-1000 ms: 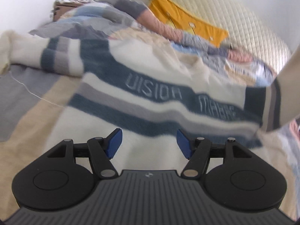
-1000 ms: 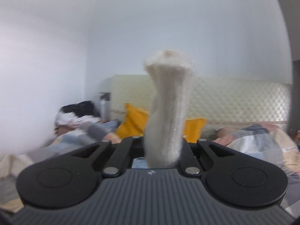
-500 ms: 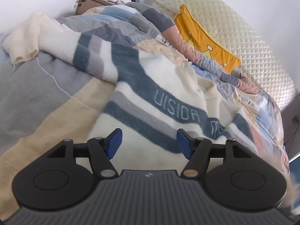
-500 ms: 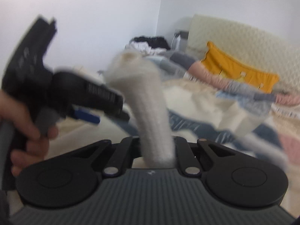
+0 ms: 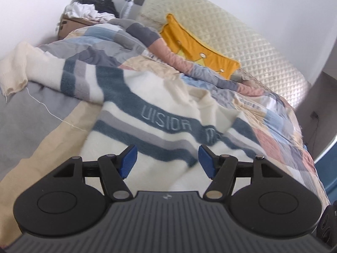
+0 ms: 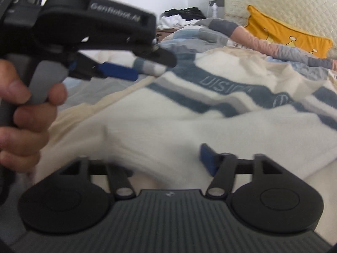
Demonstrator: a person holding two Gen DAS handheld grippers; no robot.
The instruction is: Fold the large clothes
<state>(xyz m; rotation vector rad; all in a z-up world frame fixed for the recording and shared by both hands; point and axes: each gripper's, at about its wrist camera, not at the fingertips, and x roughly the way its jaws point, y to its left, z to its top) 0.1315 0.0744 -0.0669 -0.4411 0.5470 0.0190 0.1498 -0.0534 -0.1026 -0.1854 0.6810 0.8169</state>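
Over the sweater (image 5: 160,113), left gripper (image 5: 167,161) jaws spread, empty; right gripper (image 6: 168,160) jaws opening, cloth between

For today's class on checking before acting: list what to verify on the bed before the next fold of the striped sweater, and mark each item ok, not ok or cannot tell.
1. Right tool letting go: ok, opening; cream fabric lies loose between its fingers.
2. Left tool free: ok, open, nothing held.
3. Sweater flat: not ok, bunched near the collar.
4. Far sleeve laid out: ok, stretched sideways.
5. Right sleeve folded neatly: cannot tell, blurred.
6. Loose thread clear of tools: ok.
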